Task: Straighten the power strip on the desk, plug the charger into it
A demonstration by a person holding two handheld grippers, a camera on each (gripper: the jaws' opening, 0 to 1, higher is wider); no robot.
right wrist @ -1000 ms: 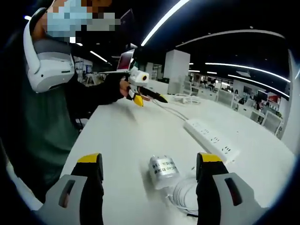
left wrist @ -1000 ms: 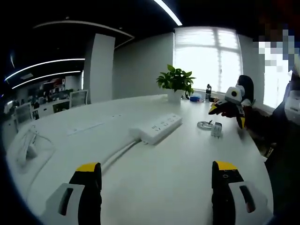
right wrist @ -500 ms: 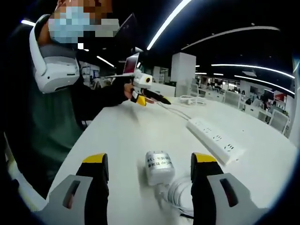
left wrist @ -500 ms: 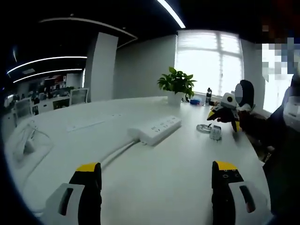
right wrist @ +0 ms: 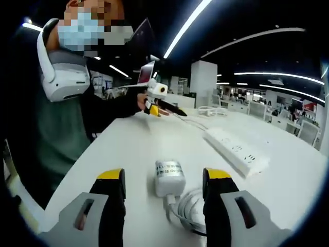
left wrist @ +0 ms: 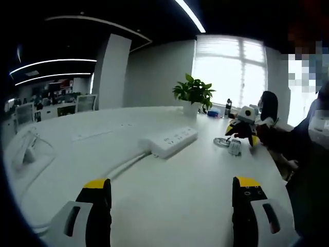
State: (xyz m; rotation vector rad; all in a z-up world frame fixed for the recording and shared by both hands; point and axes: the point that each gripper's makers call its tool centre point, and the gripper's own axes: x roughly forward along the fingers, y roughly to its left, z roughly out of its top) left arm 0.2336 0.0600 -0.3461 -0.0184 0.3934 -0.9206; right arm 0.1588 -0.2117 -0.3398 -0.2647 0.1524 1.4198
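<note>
Your right gripper (right wrist: 163, 186) is wide open w/ the small white block charger (right wrist: 169, 177) between its jaws on the white surface (right wrist: 128, 149). Close on its body, not the coiled cable (right wrist: 191, 208). Left gripper (left wrist: 171, 194) is wide open, empty; the long white power strip (left wrist: 169, 142) lies angled ahead.

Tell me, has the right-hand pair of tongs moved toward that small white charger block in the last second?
Yes. The right tongs have closed in on the small white charger block, which lies unmoved beside the long white power strip; its tips now flank the block.
</note>
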